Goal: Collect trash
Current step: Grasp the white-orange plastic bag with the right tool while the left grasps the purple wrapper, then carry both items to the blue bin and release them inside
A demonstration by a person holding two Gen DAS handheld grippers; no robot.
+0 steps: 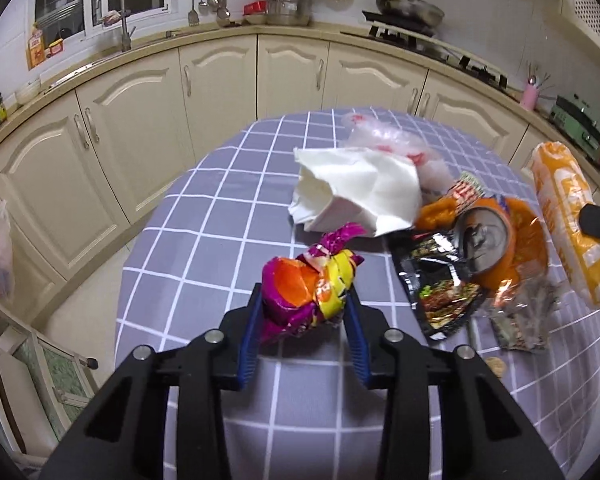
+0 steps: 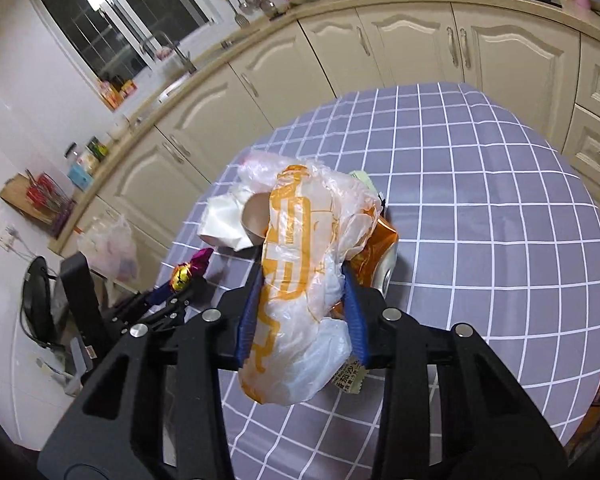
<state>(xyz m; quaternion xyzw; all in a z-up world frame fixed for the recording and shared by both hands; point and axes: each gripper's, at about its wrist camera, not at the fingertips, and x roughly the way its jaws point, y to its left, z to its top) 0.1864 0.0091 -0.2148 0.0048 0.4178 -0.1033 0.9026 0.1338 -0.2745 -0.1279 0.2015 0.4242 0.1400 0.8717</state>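
- Our left gripper points forward and down at the table, which wears a grey-blue checked cloth; its two blue pads press on either side of a crumpled purple, orange and yellow wrapper — we have it clamped.
- That wrapper runs lengthwise away from us, its twisted purple tail pointing up and to the far right, toward the pile.
- To the right of it, in the left wrist view, we count one folded white napkin, one clear plastic bag with red print behind it, one black snack packet, one dented can lying among orange film, and one flat clear wrapper nearest us.
- Our right gripper also tilts downward over the same table; its pads squeeze a white and orange plastic bag — the grip is closed on it.
- This bag's long axis lies along the fingers, one end hanging toward the camera, the other reaching over the pile at mid-table.
- From the left wrist view the same bag stands at the far right edge, above the cloth.
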